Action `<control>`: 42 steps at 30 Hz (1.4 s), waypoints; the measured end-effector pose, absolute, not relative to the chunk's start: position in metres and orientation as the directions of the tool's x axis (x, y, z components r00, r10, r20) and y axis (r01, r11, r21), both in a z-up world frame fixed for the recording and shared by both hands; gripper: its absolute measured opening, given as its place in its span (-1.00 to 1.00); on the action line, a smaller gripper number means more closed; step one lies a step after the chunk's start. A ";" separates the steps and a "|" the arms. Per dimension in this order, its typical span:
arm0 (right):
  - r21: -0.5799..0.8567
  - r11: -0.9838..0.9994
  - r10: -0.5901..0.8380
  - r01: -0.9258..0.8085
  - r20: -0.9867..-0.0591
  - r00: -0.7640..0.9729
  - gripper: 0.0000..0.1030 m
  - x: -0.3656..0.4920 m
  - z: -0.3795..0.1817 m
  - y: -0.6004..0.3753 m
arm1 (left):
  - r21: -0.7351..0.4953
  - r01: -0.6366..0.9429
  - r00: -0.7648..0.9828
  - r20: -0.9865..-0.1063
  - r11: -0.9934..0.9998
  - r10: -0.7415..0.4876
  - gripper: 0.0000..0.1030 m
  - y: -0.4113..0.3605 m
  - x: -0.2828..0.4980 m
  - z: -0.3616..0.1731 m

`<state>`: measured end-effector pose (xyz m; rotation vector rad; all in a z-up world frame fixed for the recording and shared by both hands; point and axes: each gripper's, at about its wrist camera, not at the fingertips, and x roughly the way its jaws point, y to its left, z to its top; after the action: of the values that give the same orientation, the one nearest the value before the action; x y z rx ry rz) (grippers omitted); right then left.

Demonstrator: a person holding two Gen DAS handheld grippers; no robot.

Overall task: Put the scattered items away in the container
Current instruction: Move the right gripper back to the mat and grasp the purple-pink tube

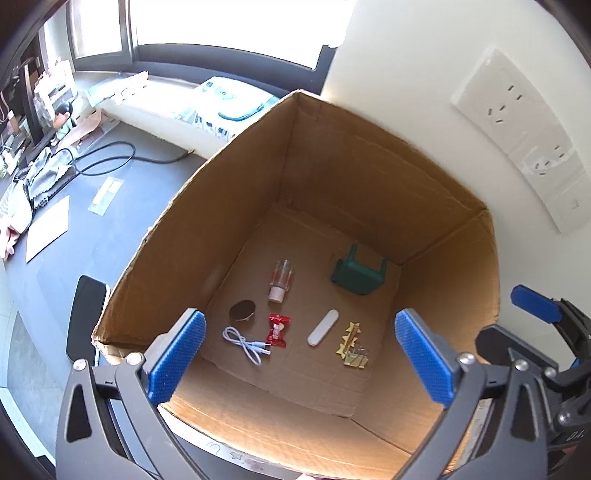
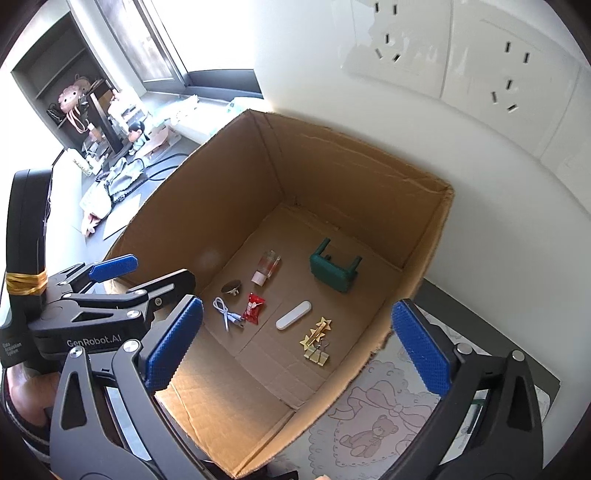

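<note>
Both tongs, left tongs [image 1: 301, 354] and right tongs [image 2: 297, 345], spread wide and empty above the cardboard box [image 1: 369, 173], where green stool [image 1: 356, 275], bottle [image 1: 281, 280], candy [image 1: 277, 329], cable [image 1: 245, 343] lie below; phone [image 1: 85, 314] left of them seems left on the desk [image 1: 44, 369]

Blown-out window [image 1: 221, 29] glare, sharp, fisheye-warped edges

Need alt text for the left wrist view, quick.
Open left gripper, holding nothing, hangs over a cardboard box holding a green stool, small bottle, red candy, white cable and gold clips.
</note>
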<state>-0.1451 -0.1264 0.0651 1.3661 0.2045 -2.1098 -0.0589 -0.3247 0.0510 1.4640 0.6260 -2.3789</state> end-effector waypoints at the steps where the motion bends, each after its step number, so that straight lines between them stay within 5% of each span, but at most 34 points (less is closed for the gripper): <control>1: 0.190 -0.804 -0.406 0.564 -0.868 -0.286 1.00 -0.144 0.067 -0.125 | -0.216 0.443 -0.451 -0.893 -0.870 -0.008 1.00 -0.322 -0.060 0.053; 26: 0.133 -0.949 -0.255 0.285 -0.857 -0.448 1.00 -0.119 0.099 0.054 | -0.212 0.055 -0.485 -0.860 -0.976 0.159 1.00 -0.134 -0.115 0.096; 42: 0.146 -0.989 -0.139 0.018 -0.892 -0.431 1.00 -0.053 0.065 0.182 | -0.182 -0.167 -0.335 -0.914 -0.969 0.230 1.00 -0.006 -0.107 0.046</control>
<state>-0.0530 0.1819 0.0652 1.6221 -0.1741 -2.5757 -0.1074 -0.0057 0.0465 1.9228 0.0949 -2.7841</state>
